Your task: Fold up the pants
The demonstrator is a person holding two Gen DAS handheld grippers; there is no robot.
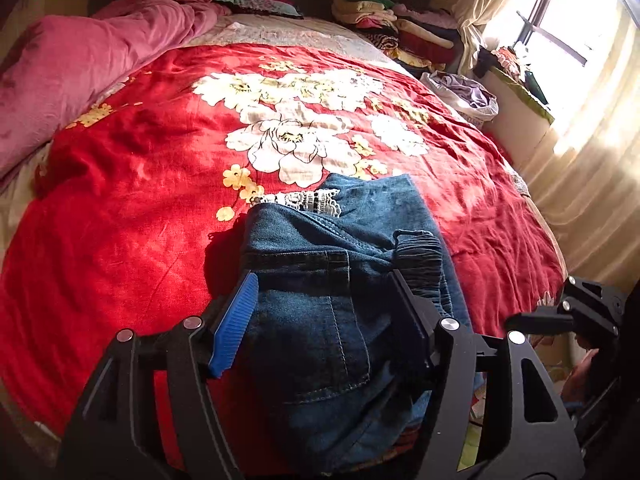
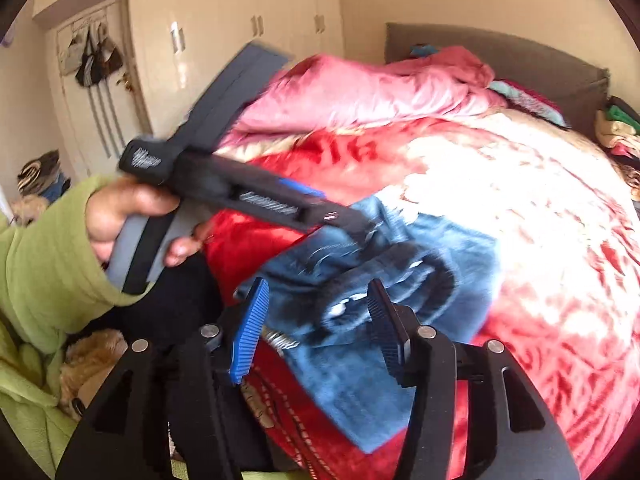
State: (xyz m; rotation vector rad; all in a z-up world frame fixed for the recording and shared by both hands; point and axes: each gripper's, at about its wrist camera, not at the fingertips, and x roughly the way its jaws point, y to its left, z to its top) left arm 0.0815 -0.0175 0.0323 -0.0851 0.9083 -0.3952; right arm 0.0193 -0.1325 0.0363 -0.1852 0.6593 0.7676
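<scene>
Folded blue denim pants (image 1: pixel 340 280) lie on a bed's red floral blanket (image 1: pixel 132 220); a white bag (image 1: pixel 468 100) holding pale cloth sits at two o'clock. Left claw (image 1: pixel 324 312) and right claw (image 2: pixel 316 320) hang over the pants, jaws apart, gripping nothing. A hand (image 2: pixel 120 216) in a green sleeve (image 2: pixel 44 264) holds the left tool, tilted downward.

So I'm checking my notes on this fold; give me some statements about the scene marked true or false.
1. The jeans lie on a red floral blanket. True.
2. The left gripper is clamped shut on the denim. False: its jaws stand apart, with the jeans seen between them.
3. A stack of folded clothes sits at the far corner of the bed. True.
4. The right gripper is closed. False: its fingers are spread, nothing pinched.
5. The sleeve of the hand holding the left gripper is blue. False: it is green.
</scene>
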